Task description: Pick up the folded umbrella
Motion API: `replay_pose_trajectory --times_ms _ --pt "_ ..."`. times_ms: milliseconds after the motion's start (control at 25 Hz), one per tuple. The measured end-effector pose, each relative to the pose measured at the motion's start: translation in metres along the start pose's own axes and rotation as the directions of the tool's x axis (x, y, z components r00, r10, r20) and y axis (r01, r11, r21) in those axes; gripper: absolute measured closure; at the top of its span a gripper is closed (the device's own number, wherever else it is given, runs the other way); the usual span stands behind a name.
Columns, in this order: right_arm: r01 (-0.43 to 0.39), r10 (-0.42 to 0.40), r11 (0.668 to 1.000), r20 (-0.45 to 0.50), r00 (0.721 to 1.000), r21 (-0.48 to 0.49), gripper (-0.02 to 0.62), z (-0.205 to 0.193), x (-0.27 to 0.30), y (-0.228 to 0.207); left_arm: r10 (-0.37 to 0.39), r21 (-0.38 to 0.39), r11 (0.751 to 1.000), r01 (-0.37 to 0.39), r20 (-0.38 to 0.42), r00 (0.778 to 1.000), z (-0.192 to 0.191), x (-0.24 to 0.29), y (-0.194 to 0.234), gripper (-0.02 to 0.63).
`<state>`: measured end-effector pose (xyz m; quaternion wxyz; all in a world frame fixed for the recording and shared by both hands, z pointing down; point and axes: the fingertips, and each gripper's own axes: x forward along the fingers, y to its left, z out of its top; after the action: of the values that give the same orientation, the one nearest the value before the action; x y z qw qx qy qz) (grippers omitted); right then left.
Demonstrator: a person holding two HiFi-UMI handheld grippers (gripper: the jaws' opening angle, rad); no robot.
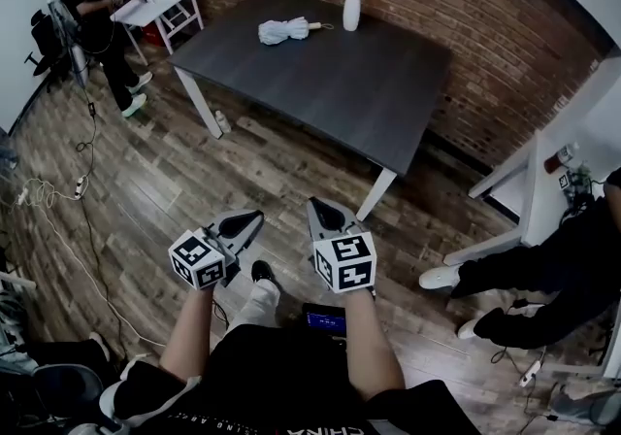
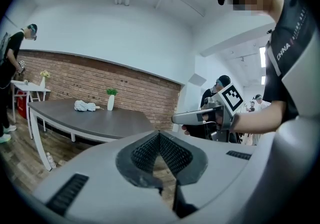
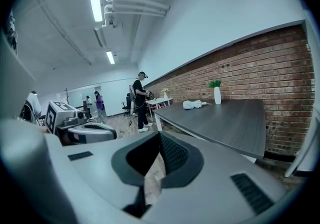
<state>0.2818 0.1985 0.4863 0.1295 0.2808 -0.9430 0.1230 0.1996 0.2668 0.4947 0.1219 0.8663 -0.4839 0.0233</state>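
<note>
The folded white umbrella (image 1: 283,30) lies near the far edge of a dark grey table (image 1: 330,83), next to a white vase with a green plant (image 1: 351,6). Both grippers hang over the wooden floor well short of the table, pointing towards it. My left gripper (image 1: 254,217) is shut with nothing in it, and so is my right gripper (image 1: 318,205). In the left gripper view the jaws (image 2: 159,134) meet at the tip, with the umbrella (image 2: 85,106) far off to the left. The right gripper view shows its jaws (image 3: 160,135) closed and the umbrella (image 3: 194,104) distant on the table.
A small white side table (image 1: 160,1) with flowers stands at the back left, a person (image 1: 97,16) beside it. Another person's legs (image 1: 543,278) and a white table (image 1: 543,190) are at the right. Cables (image 1: 49,195) trail over the floor at left. A bottle (image 1: 223,120) stands by a table leg.
</note>
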Motion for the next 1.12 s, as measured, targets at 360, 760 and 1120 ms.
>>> replay_pose_trajectory --times_ms 360,760,1120 --pt "0.023 -0.024 0.999 -0.020 1.000 -0.028 0.588 0.025 0.070 -0.016 -0.023 -0.009 1.000 0.023 0.012 1.000 0.019 0.022 0.077 0.604" --pt "0.079 -0.080 0.997 -0.040 0.996 -0.022 0.588 0.060 0.159 -0.022 -0.113 -0.024 0.993 0.113 -0.002 0.994 0.041 0.037 0.170 0.604" --pt "0.106 -0.106 0.994 -0.041 0.994 -0.013 0.588 0.074 0.225 -0.008 -0.126 -0.032 0.992 0.126 -0.013 0.992 0.047 0.026 0.245 0.604"
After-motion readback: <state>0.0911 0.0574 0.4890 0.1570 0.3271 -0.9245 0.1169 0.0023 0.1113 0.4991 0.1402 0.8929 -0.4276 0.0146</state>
